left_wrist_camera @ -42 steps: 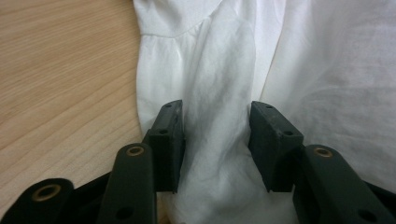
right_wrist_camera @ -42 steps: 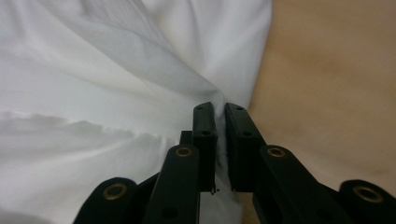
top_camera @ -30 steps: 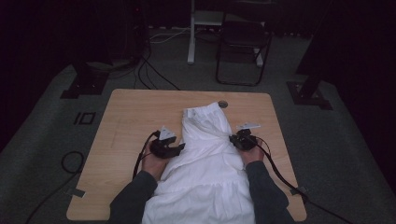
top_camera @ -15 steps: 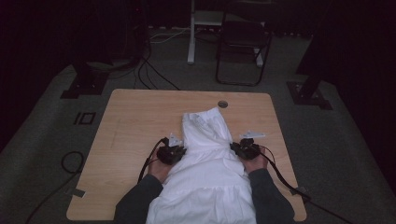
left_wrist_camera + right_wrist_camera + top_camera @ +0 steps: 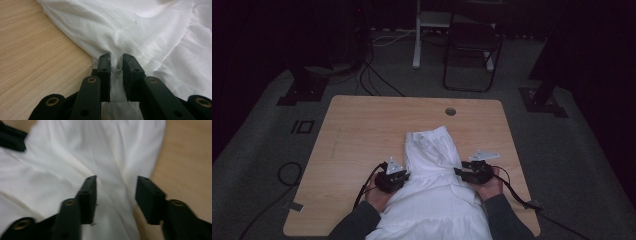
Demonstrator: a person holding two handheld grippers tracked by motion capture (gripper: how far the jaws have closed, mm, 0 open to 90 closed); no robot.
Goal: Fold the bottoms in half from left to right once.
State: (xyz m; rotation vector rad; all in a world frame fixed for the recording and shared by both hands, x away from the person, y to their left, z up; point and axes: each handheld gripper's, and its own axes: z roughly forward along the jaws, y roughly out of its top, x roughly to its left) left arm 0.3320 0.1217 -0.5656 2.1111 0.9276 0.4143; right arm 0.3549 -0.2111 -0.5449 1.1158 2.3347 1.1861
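Two grippers working a white garment (image 5: 437, 200) lying along the wooden table (image 5: 362, 130), near edge to middle. Left gripper (image 5: 116, 62) pinching a fold at the cloth's left edge. Right gripper (image 5: 116, 187), somewhat blurred, seemingly spread wide over the cloth's right edge.

Dark room; grey carpet (image 5: 257, 135), black chair (image 5: 472, 52), floor cables (image 5: 377, 80)
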